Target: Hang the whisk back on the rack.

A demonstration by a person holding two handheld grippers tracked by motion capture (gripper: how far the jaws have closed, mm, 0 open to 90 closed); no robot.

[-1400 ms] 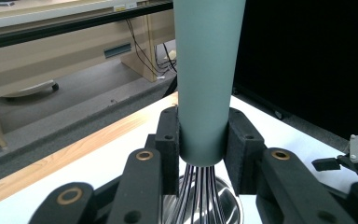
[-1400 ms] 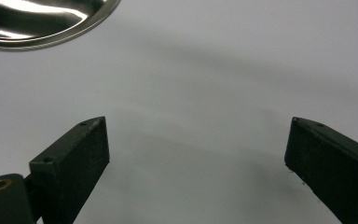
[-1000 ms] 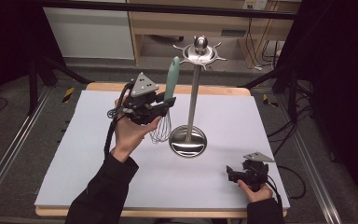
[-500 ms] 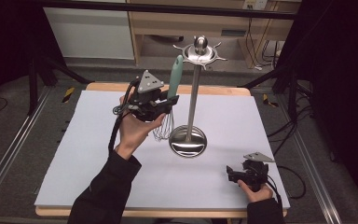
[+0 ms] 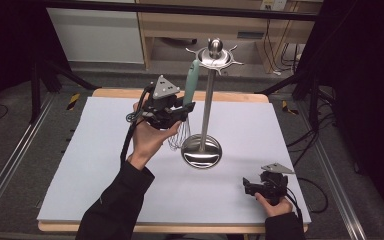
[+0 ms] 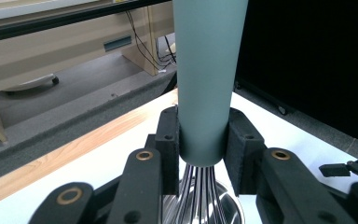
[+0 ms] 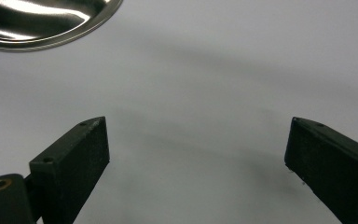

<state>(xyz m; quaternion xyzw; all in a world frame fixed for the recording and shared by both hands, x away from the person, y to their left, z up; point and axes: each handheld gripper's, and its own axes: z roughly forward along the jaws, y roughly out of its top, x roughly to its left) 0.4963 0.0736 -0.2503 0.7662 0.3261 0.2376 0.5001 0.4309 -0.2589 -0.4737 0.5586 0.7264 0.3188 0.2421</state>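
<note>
The jaws of the left gripper [image 6: 202, 154] are clamped on the teal handle of a whisk [image 5: 190, 85], low on the handle just above where the wires fan out. The whisk stands near upright, handle up and wire head down, clear of the table [image 5: 95, 165] and just left of the pole of a steel utensil stand [image 5: 207, 100].

Compared with a second ago, the left gripper has risen and carried the whisk up with it: the handle's tip now sits close under one of the hooks of the stand's crown [image 5: 214, 54], where earlier it was well below. Whether the tip touches a hook cannot be told. This looks like a hanging move nearly at the hook; the remaining work would be to catch the handle's end on a prong, which calls for a small, careful shift toward the crown.

The right gripper [image 5: 266, 187] rests low at the table's near right corner, well apart from the stand's round base [image 7: 46, 21], jaws wide apart and holding nothing, unchanged over that second.
</note>
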